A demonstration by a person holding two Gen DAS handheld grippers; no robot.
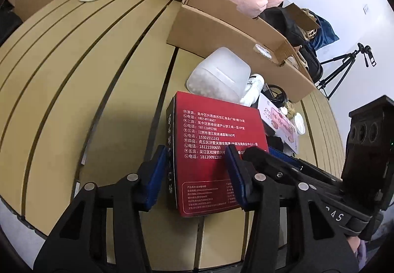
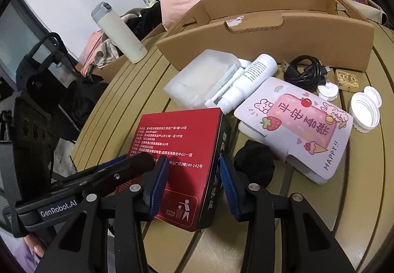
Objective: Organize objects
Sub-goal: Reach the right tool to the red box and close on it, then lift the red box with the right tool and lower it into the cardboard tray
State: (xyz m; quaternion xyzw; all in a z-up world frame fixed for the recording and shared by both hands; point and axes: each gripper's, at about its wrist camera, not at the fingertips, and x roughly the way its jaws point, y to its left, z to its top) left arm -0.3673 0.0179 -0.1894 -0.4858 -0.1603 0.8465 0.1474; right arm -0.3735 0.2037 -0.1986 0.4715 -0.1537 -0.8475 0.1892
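- I'm holding the left gripper (image 1: 194,177) over the near left corner of the red box (image 1: 216,147), its blue pads straddling that corner; I cannot tell whether they are pressing on the card yet.
- I'm bringing the right gripper (image 2: 194,184) onto the box's near right corner, one pad over the red top, the other beside the black side panel; here too, contact is unclear.
- The red box is lying flat on the slatted wooden table (image 1: 73,90), nearest of all the clutter.
- I'm judging it a light, stiff carton with a glossy, slightly slippery skin, so taking it across the thin side walls at both ends looks safest; squeezing hard could dent it.
- Just beyond it are lying a frosted plastic case (image 2: 197,76), a white spray bottle (image 2: 248,78) and a pink rabbit card (image 2: 300,125).
- Farther back an open cardboard tray (image 2: 270,34) is standing, probably where things belong.
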